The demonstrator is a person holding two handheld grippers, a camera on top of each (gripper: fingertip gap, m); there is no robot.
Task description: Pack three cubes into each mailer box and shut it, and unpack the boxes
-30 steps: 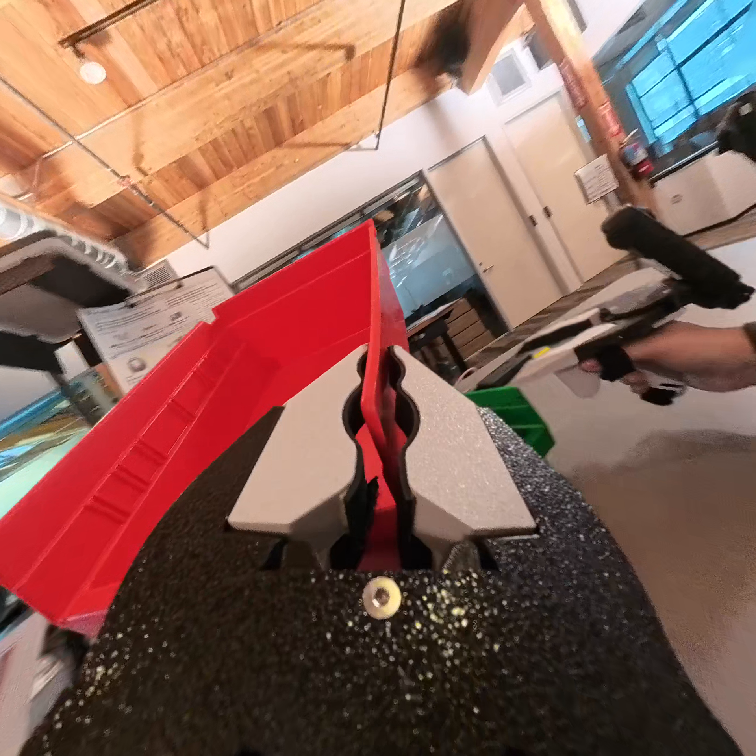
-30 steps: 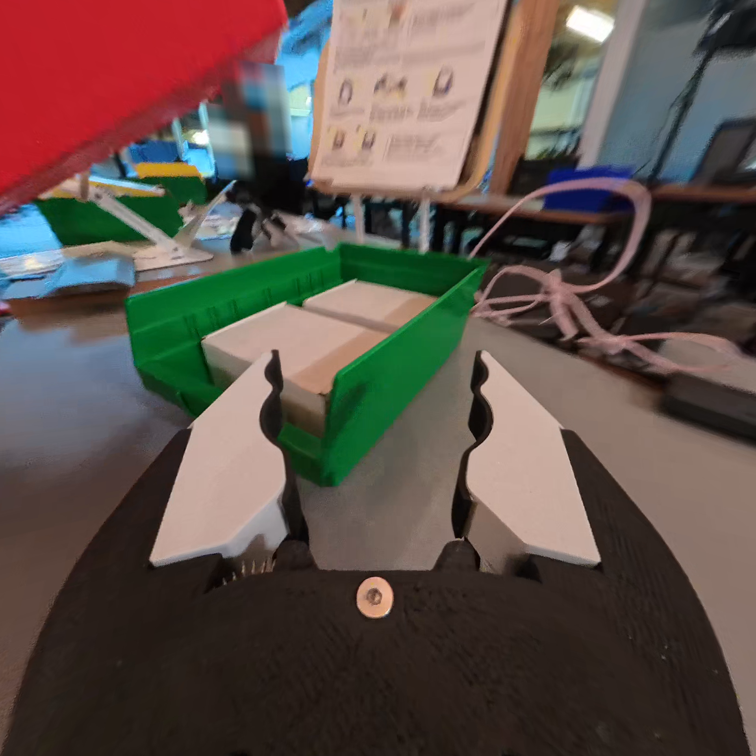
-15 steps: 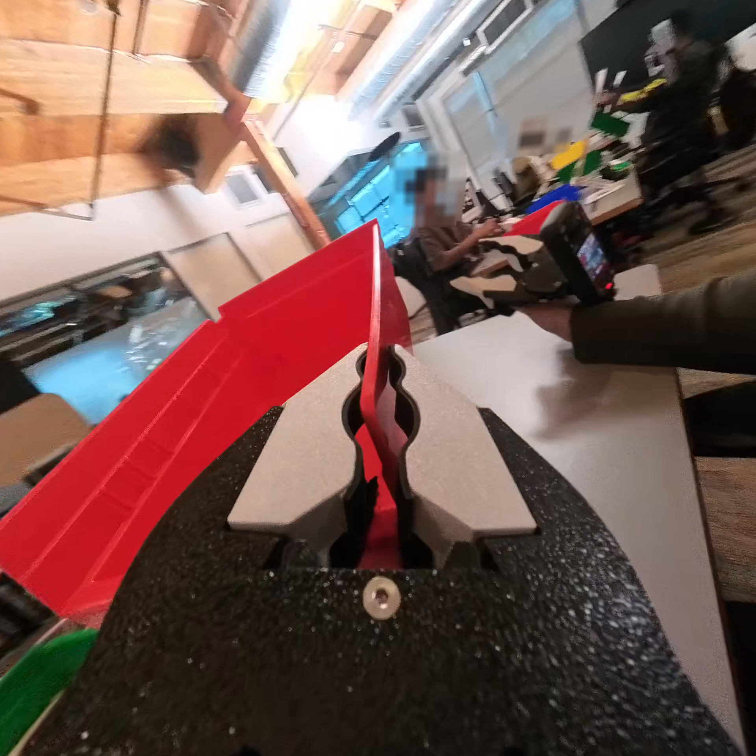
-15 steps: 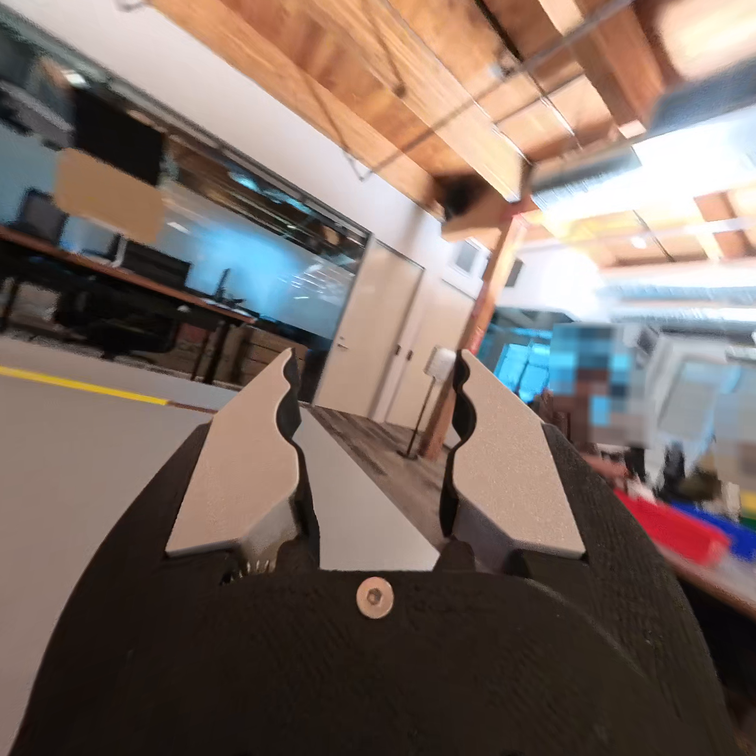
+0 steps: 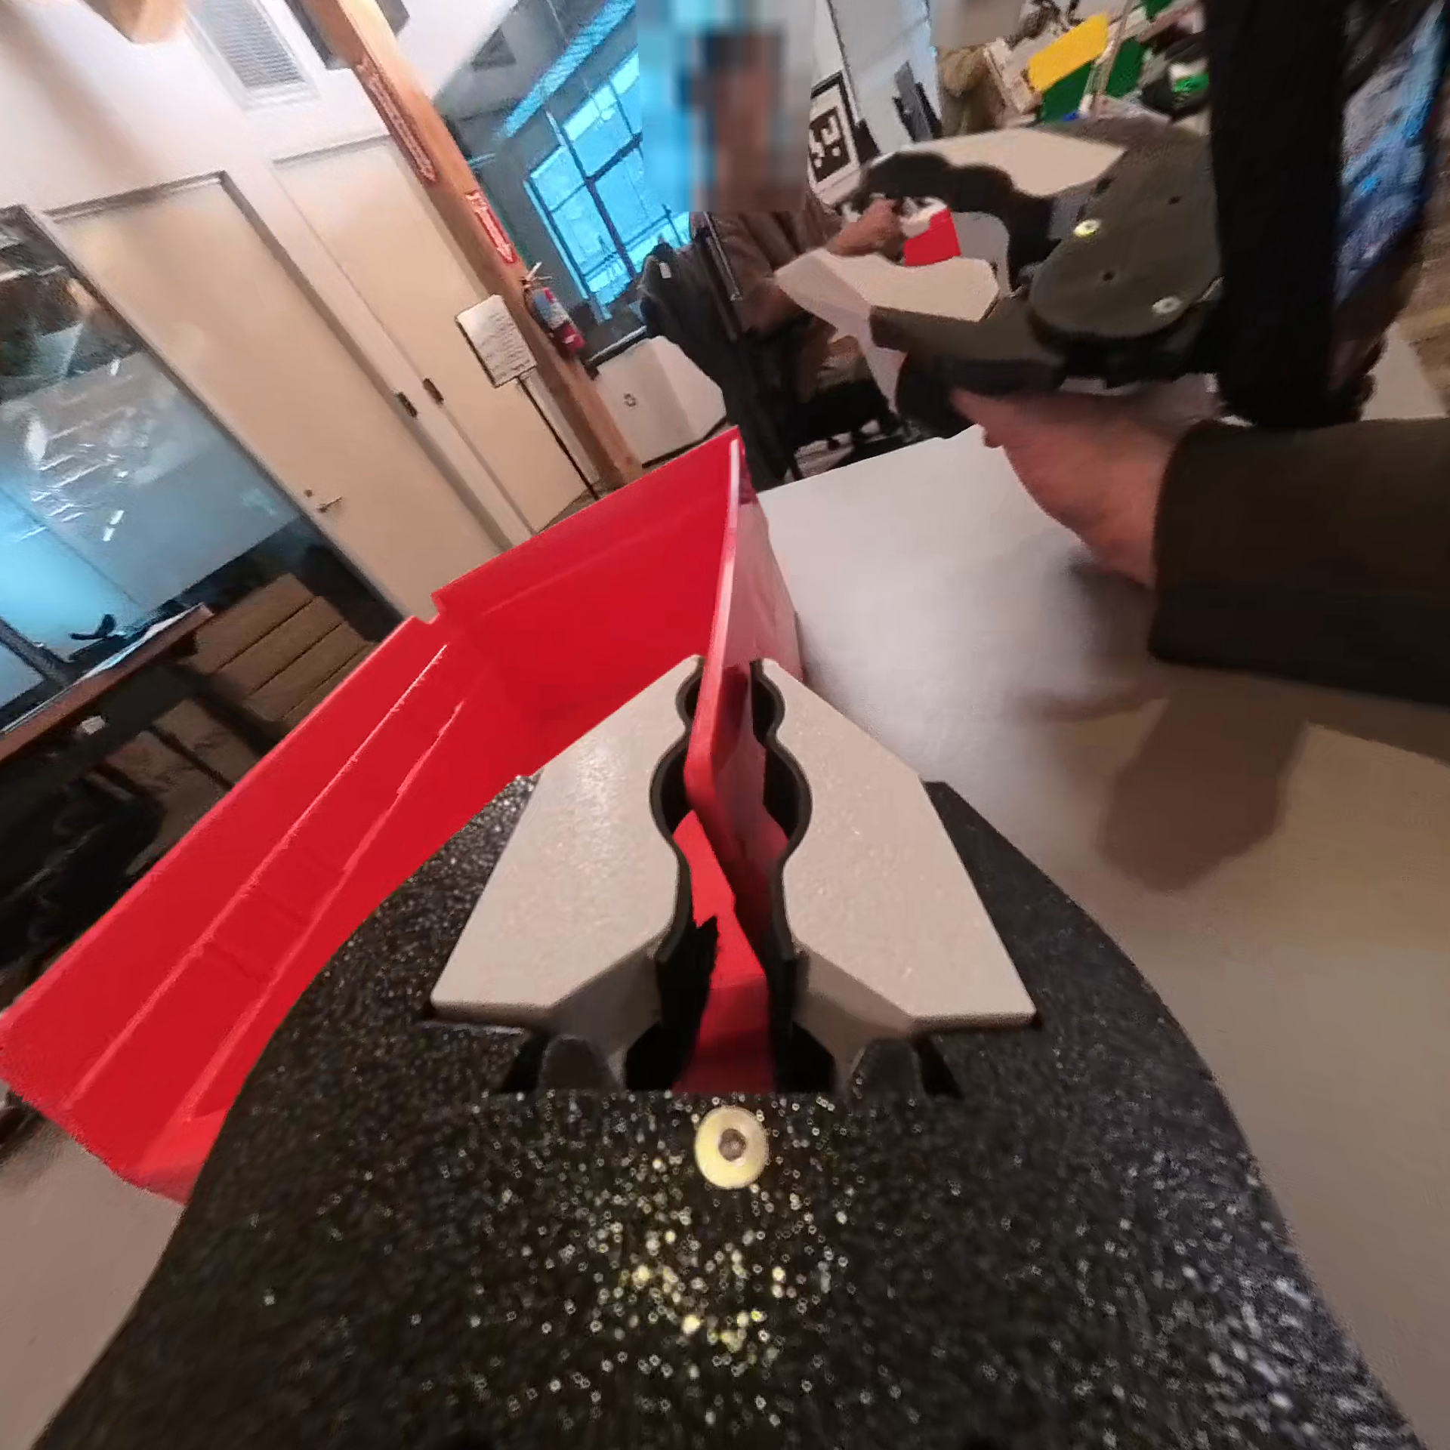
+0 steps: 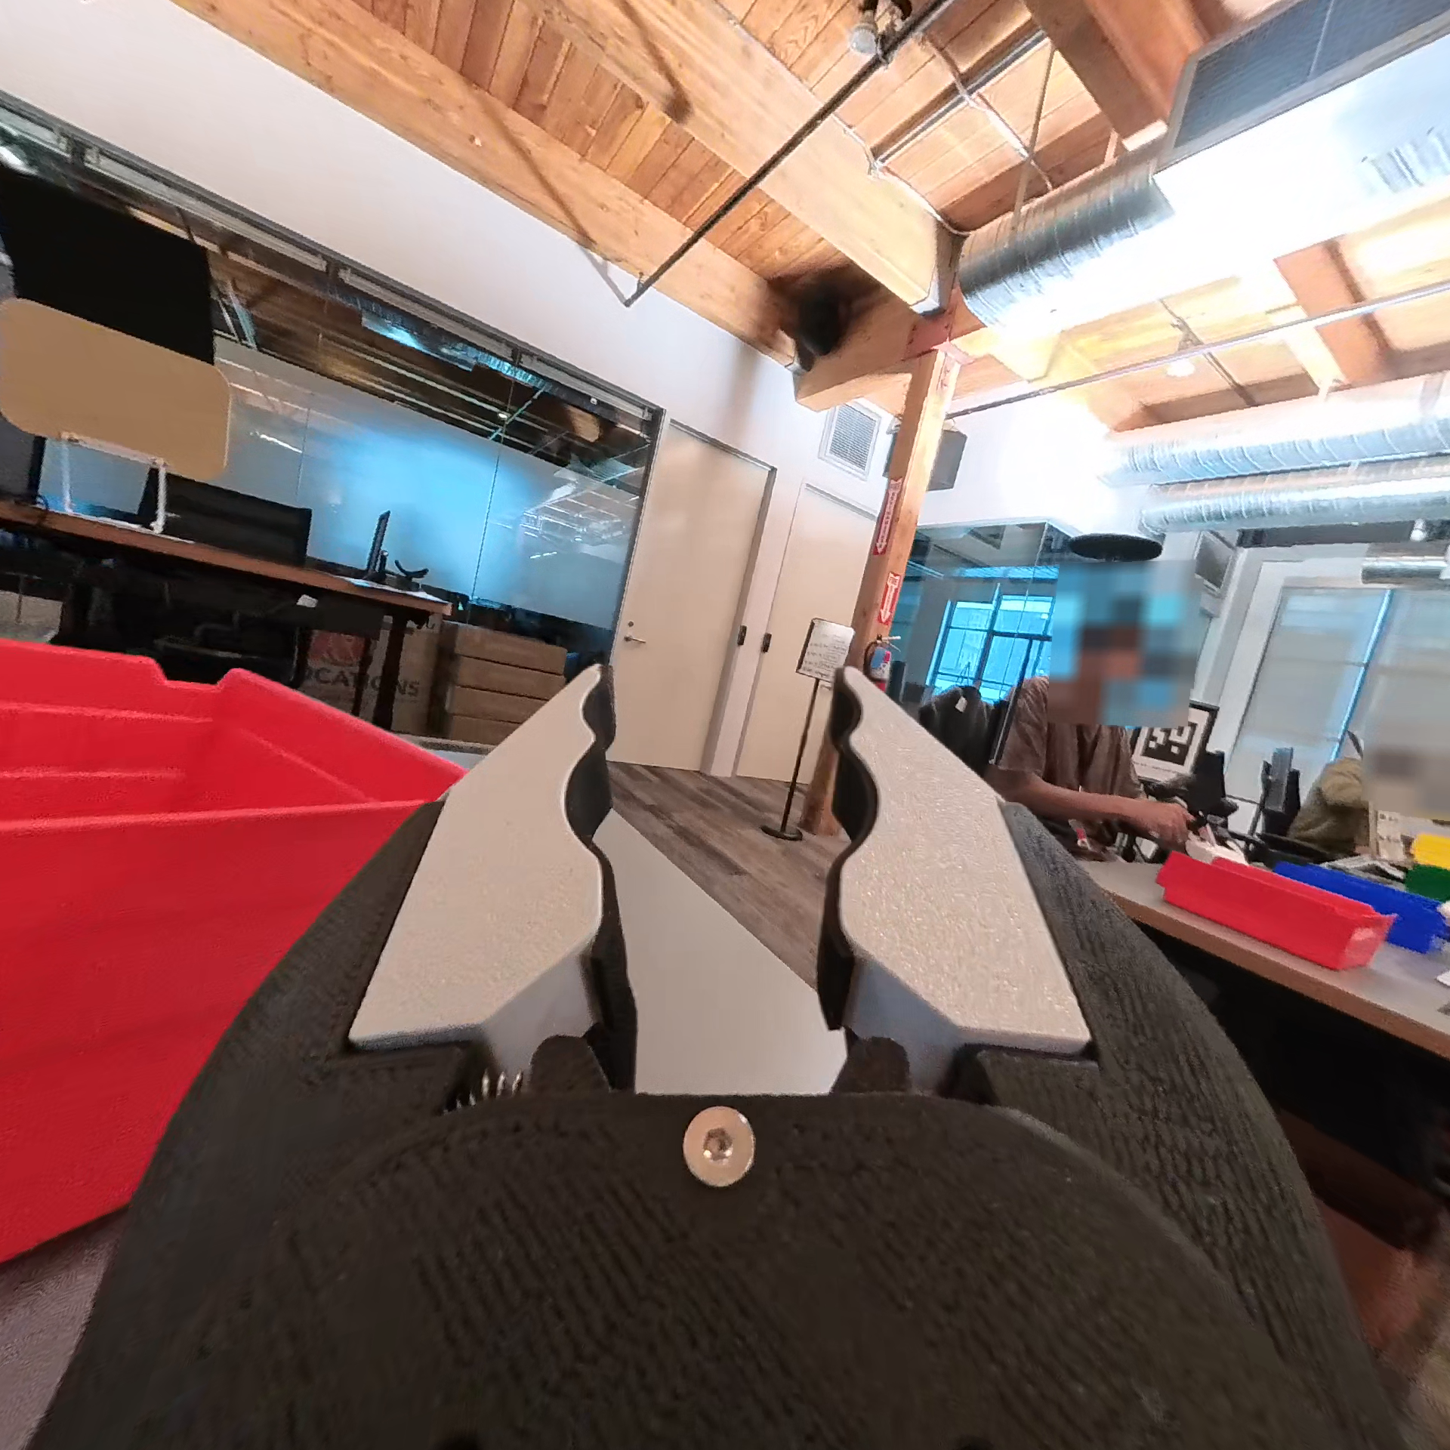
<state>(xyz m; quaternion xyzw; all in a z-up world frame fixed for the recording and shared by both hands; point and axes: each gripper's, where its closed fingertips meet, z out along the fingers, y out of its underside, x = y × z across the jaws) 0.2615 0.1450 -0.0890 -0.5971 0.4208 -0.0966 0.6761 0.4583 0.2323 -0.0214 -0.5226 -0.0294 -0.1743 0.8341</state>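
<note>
My left gripper [image 5: 726, 690] is shut on the end wall of an empty red plastic bin [image 5: 377, 777]. The wall runs between both pads and the bin hangs out to the left, tilted. The same red bin [image 6: 157, 902] fills the left of the right wrist view. My right gripper [image 6: 718, 698] is open with nothing between its fingers, held above the grey table and pointing out into the room. It also shows at the upper right of the left wrist view [image 5: 926, 259], held in a hand. No mailer box or cube is in view.
The grey table [image 5: 941, 596] lies below and to the right. A second table at the right holds red [image 6: 1263, 918] and blue bins. A seated person [image 6: 1075, 753], doors, a wooden post and stacked cardboard boxes stand beyond. The grippers' ends are close to 25 centimeters from one another.
Both grippers swung round from the green bin towards the room. The left kept its grip on the red bin and lowered it. The right gripper's fingers narrowed with nothing between them.
</note>
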